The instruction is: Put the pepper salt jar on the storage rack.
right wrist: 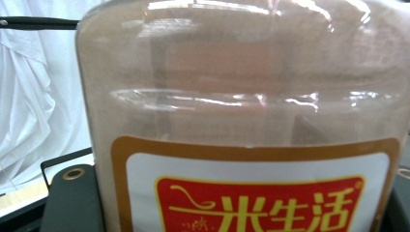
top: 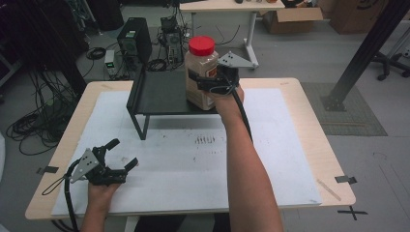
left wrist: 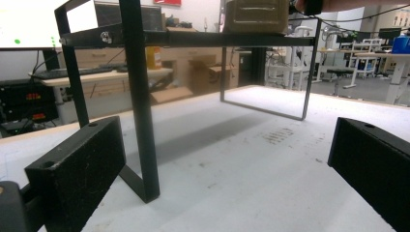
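Your right gripper (top: 209, 81) is clamped around the middle of a tall clear jar (top: 200, 72) with a red lid (top: 201, 45), and the jar stands upright on the right end of the black shelf (top: 159, 94) at the far side of the table (top: 300, 145) — so the placing looks all but done. What seems left is 1 step: letting go and backing away. Your left gripper (top: 122, 155) rests near the left edge, jaws wide apart and holding nothing.

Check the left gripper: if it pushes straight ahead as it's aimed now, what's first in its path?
Probably the near front leg of the black metal shelf, just left of centre ahead of the open left gripper. Depth is unclear; it might slip past onto the white table mat beneath.
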